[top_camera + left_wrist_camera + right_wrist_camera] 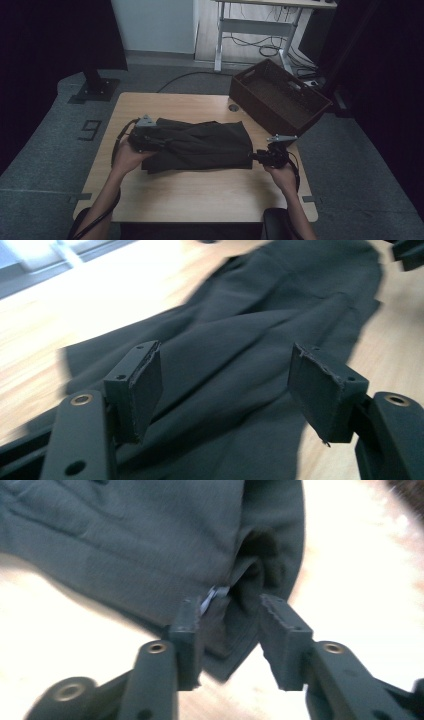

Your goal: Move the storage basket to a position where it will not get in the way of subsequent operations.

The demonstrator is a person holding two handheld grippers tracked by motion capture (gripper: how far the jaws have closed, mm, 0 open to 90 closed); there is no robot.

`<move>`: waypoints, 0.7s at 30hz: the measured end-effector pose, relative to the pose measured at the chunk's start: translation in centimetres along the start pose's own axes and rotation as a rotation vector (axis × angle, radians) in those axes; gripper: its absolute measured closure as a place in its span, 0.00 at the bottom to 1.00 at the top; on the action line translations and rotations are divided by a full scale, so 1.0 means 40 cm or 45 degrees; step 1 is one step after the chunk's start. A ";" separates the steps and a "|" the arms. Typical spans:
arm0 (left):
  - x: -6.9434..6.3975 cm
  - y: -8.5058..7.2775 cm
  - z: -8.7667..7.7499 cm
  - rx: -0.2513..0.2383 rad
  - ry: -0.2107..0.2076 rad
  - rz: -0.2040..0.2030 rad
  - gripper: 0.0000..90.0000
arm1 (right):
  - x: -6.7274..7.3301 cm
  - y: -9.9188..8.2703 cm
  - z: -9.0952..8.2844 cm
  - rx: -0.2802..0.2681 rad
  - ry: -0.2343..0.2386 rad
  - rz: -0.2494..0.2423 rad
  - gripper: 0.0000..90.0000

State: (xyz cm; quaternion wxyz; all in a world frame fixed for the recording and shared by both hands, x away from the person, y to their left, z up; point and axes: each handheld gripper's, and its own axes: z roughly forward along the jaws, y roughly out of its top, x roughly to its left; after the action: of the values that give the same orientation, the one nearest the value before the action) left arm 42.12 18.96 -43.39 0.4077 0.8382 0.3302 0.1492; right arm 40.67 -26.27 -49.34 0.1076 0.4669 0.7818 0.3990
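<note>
Dark cloth [200, 145] lying folded mid-table [200, 195], basket [280, 95] off its far right corner. Left gripper [225, 385] spread wide over the cloth's left end, nothing pinched; right gripper [227, 630] straddling the right edge, gapped, not pressing. White tag [212, 596] poking from that edge, too blurry to read.

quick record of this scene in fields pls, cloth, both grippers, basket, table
cloth: dark garment, folded and creased, lying flat on the table
left gripper: jaws open above the garment's left end, nothing between the pads
right gripper: jaws open astride the garment's right edge, by a small white tag
basket: brown basket, at the far right corner
table: light wood
</note>
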 end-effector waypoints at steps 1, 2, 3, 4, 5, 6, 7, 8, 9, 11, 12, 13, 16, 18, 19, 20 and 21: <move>-0.012 0.003 0.016 0.007 -0.026 0.014 0.34 | 0.001 -0.006 0.000 0.004 0.007 0.001 0.76; -0.023 0.005 0.029 0.015 -0.045 0.028 0.35 | 0.005 -0.015 0.002 0.006 0.022 0.002 0.78; -0.031 0.006 0.039 0.020 -0.054 0.034 0.35 | 0.009 -0.021 0.003 0.006 0.031 0.004 0.80; -0.040 0.006 0.052 0.030 -0.069 0.049 0.35 | 0.012 -0.026 0.005 0.007 0.039 0.004 0.81; -0.050 0.006 0.066 0.039 -0.081 0.062 0.36 | 0.016 -0.032 0.007 0.008 0.049 0.003 0.83; -0.057 0.005 0.078 0.052 -0.091 0.080 0.36 | 0.022 -0.038 0.010 0.009 0.060 0.000 0.85; -0.065 0.002 0.094 0.063 -0.104 0.089 0.36 | 0.028 -0.043 0.014 0.014 0.069 -0.004 0.86; -0.068 -0.001 0.104 0.073 -0.111 0.093 0.36 | 0.036 -0.049 0.020 0.022 0.082 -0.010 0.87; -0.072 -0.006 0.116 0.082 -0.117 0.099 0.36 | 0.041 -0.053 0.024 0.026 0.086 -0.017 0.88; -0.075 -0.020 0.137 0.107 -0.126 0.102 0.35 | 0.053 -0.059 0.039 0.044 0.097 -0.032 0.89; -0.075 -0.029 0.146 0.119 -0.126 0.104 0.35 | 0.058 -0.062 0.047 0.056 0.100 -0.036 0.90; -0.075 -0.038 0.154 0.130 -0.119 0.112 0.34 | 0.062 -0.064 0.056 0.067 0.105 -0.041 0.90; -0.073 -0.063 0.173 0.162 -0.107 0.116 0.33 | 0.070 -0.067 0.081 0.087 0.097 -0.060 0.91; -0.071 -0.078 0.184 0.183 -0.097 0.127 0.33 | 0.070 -0.066 0.092 0.081 0.084 -0.057 0.91; -0.071 -0.084 0.190 0.194 -0.091 0.133 0.33 | 0.070 -0.065 0.097 0.074 0.079 -0.052 0.91; -0.072 -0.091 0.197 0.208 -0.085 0.140 0.33 | 0.070 -0.063 0.101 0.070 0.071 -0.049 0.91; -0.073 -0.095 0.203 0.219 -0.081 0.146 0.33 | 0.070 -0.061 0.106 0.071 0.062 -0.049 0.91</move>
State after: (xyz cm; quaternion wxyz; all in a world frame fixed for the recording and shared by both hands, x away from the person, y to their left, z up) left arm 42.54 13.94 -51.37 0.3352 0.8919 0.2802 0.1167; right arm 39.88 -22.35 -53.35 0.0832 0.4445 0.8039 0.3863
